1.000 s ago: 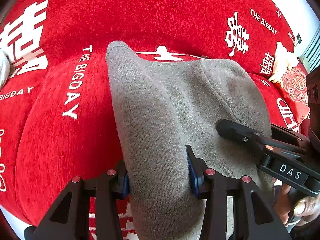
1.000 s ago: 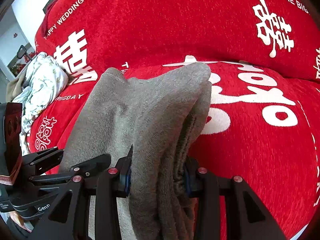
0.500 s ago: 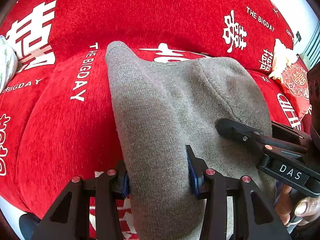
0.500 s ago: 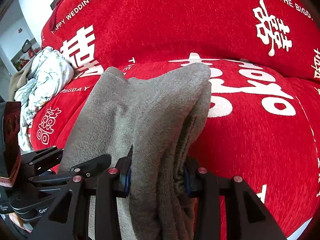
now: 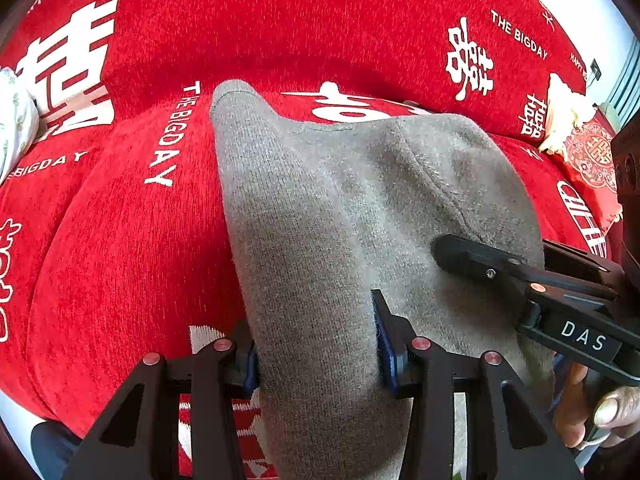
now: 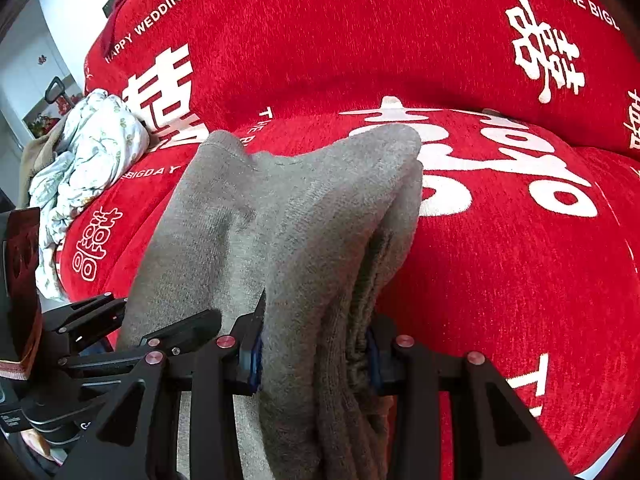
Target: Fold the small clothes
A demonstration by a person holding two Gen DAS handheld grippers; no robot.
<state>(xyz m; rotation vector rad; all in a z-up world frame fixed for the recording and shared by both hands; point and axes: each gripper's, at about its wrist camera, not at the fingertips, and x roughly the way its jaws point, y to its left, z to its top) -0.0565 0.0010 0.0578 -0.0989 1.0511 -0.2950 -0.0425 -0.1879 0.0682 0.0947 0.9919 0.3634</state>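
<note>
Red sofa cover (image 5: 120, 260) fills both views, white double-happiness characters plus "THE BIGDAY" and "HAPPY WEDDING" print. White wall top left of the right wrist view. Crumpled floral cloth (image 6: 86, 168) sits on the sofa far left, well apart from the work area.

Left gripper (image 5: 316, 340): I see both fingers clamped on the grey knit garment (image 5: 340, 220), blue pads pressed into the fabric on either side, gap narrow and filled by a bunched fold. No slack visible at the pads.

Right gripper (image 6: 316, 344): same, pinched on the garment (image 6: 288, 232), but the bite is thicker. I count several stacked layers edge-on between the pads. In the left wrist view the right gripper (image 5: 472, 258) comes in from the right side, one finger lying flat on top of the fabric, "DAS" label readable on its body. The person's hand (image 5: 600, 412) is partly visible under it, bottom right.

Garment: grey-brown, fine rib knit outside, fuzzier face on the right half, a curved seam running across it. It is folded into a thick bundle and runs forward from both grippers, away from the cameras, toward the seat cushion. Far end shows two corners, a hemmed one up left and a rounded folded one to the right. I cannot tell whether the far end touches the cushion or hangs just above it.

The two grippers sit side by side on the near edge, close together, left one visible low left in the right wrist view (image 6: 176, 328).
</note>
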